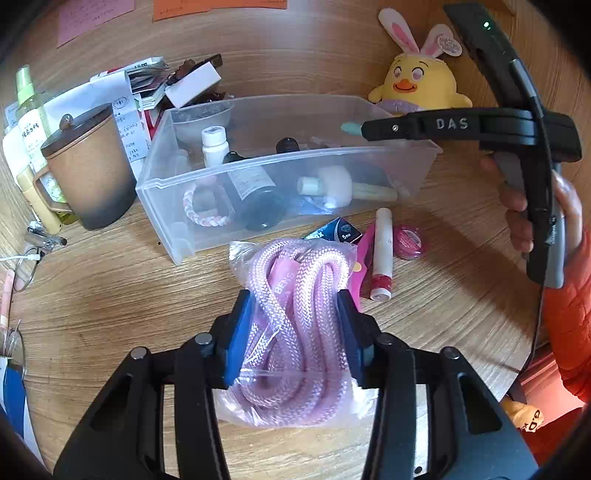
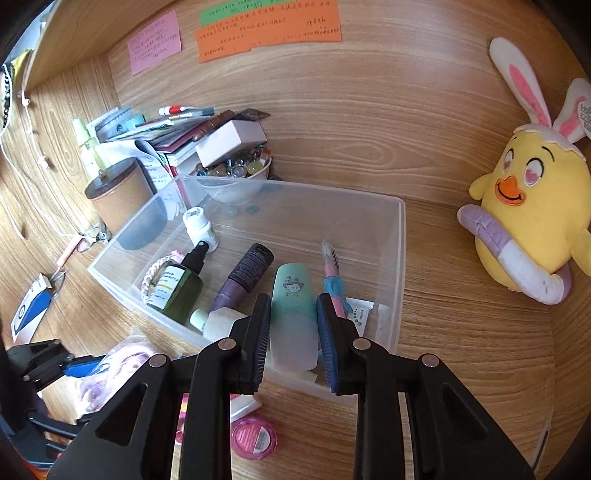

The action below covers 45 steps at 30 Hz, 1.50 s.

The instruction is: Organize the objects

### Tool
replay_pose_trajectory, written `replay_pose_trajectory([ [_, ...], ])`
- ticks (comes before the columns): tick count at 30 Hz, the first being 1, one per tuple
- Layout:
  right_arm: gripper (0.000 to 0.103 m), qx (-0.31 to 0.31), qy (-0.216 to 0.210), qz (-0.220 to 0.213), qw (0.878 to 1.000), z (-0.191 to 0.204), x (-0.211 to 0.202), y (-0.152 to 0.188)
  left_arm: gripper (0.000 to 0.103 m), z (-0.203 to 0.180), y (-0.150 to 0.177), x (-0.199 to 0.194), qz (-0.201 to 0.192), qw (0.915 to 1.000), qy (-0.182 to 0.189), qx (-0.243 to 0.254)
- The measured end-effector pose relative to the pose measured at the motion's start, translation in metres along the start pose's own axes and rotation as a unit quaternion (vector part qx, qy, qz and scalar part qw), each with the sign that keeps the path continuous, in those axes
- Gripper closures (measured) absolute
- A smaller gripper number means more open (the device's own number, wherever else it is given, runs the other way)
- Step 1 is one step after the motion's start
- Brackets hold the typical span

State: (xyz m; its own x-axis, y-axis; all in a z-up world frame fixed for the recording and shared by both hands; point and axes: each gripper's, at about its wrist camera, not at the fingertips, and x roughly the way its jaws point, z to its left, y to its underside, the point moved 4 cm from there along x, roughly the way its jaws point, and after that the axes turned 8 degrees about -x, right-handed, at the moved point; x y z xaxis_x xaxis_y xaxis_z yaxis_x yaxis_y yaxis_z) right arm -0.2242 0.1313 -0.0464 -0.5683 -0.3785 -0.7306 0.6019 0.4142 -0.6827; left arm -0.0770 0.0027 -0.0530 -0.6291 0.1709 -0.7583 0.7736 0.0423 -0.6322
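Desk: wood-grain top point(image 1: 110, 295) with a wood back panel carrying pink, green and orange notes point(image 2: 266, 29); clutter sits from 9 to 11 o'clock in the left wrist view.
Bin: clear plastic bin point(image 1: 162, 184) at 12 o'clock from the left gripper, open-topped, plainly the place where loose items are being gathered; a white bottle, a dark spray bottle and a braided ring already lie inside.
Plush: yellow chick point(image 2: 524, 206) with rabbit ears leans at the back panel, at 2 o'clock from the right gripper, well apart from the bin.
Mug: brown lidded mug point(image 1: 88, 166) just beside the bin's left wall.
Rope: pink rope in a clear bag point(image 1: 295, 317) lies on the desk near the bin's front wall, outside it.
Left gripper: left gripper point(image 1: 295, 332) straddles the rope bag, blue pads against both sides, clenched on it, I judge for a lift into the bin.
Right gripper: right gripper point(image 2: 293, 332) is clamped on a mint tube point(image 2: 293, 295), held over the bin's front right part, probably to drop it there.
Leftovers: white stick point(image 1: 382, 254) and pink pot point(image 1: 408, 242) rest on the desk at 1 o'clock from the rope, not yet binned.
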Motion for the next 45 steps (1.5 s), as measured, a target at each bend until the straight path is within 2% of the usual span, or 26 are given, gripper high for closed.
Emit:
replay_pose_trajectory([
  [2, 0.080, -0.003, -0.001, 0.007, 1.000, 0.001, 0.007, 0.000, 0.067, 0.004, -0.004, -0.007, -0.005, 0.9998, 0.014, -0.015],
  [4, 0.080, -0.006, -0.001, 0.011, 1.000, 0.003, 0.011, 0.000, 0.082, 0.008, -0.009, -0.015, -0.014, 0.9990, 0.030, -0.029],
  [6, 0.080, -0.008, -0.001, 0.011, 1.000, 0.005, 0.013, -0.001, 0.092, 0.008, -0.015, -0.021, -0.021, 0.9985, 0.034, -0.036],
  [8, 0.080, -0.012, 0.000, 0.012, 1.000, 0.007, 0.014, -0.002, 0.096, 0.007, -0.020, -0.025, -0.027, 0.9984, 0.036, -0.034],
  [11, 0.080, -0.019, 0.005, 0.016, 1.000, 0.008, 0.011, -0.001, 0.096, 0.008, -0.021, -0.027, -0.022, 0.9986, 0.038, -0.029],
  [13, 0.079, -0.022, 0.008, 0.013, 1.000, 0.009, 0.007, 0.000, 0.084, 0.009, -0.017, -0.027, -0.018, 0.9991, 0.026, -0.027],
  [15, 0.072, -0.021, 0.007, 0.009, 1.000, 0.009, 0.001, 0.001, 0.053, 0.012, -0.013, -0.021, -0.010, 0.9996, 0.017, -0.022],
  [17, 0.066, -0.018, 0.002, 0.001, 1.000, 0.009, -0.006, 0.003, 0.036, 0.014, -0.009, -0.013, 0.001, 0.9998, 0.003, -0.019],
  [19, 0.064, -0.021, 0.000, -0.005, 1.000, 0.011, -0.013, 0.004, 0.034, 0.017, -0.003, -0.003, 0.020, 0.9996, -0.007, -0.020],
  [21, 0.064, -0.025, -0.002, -0.012, 1.000, 0.014, -0.022, 0.007, 0.029, 0.021, 0.000, 0.003, 0.032, 0.9989, 0.007, -0.034],
  [25, 0.061, -0.032, -0.003, -0.021, 0.999, 0.018, -0.038, 0.015, 0.024, 0.026, 0.000, 0.011, 0.053, 0.9967, 0.034, -0.051],
  [28, 0.057, -0.031, -0.007, -0.023, 0.999, 0.019, -0.045, 0.022, 0.022, 0.027, -0.003, 0.018, 0.078, 0.9917, 0.068, -0.076],
  [33, 0.056, -0.030, -0.013, -0.018, 0.999, 0.021, -0.050, 0.035, 0.022, 0.017, -0.008, 0.015, 0.075, 0.9913, 0.083, -0.068],
  [38, 0.056, -0.024, -0.018, -0.006, 1.000, 0.020, -0.050, 0.052, 0.023, -0.001, 0.000, 0.026, 0.084, 0.9946, 0.055, -0.025],
  [42, 0.056, -0.021, -0.023, 0.017, 0.999, 0.020, -0.040, 0.068, 0.043, -0.004, 0.001, 0.025, 0.068, 0.9969, 0.037, -0.015],
  [45, 0.056, -0.024, -0.028, 0.037, 0.999, 0.022, -0.030, 0.079, 0.047, -0.001, 0.001, 0.020, 0.056, 0.9978, 0.026, -0.024],
])
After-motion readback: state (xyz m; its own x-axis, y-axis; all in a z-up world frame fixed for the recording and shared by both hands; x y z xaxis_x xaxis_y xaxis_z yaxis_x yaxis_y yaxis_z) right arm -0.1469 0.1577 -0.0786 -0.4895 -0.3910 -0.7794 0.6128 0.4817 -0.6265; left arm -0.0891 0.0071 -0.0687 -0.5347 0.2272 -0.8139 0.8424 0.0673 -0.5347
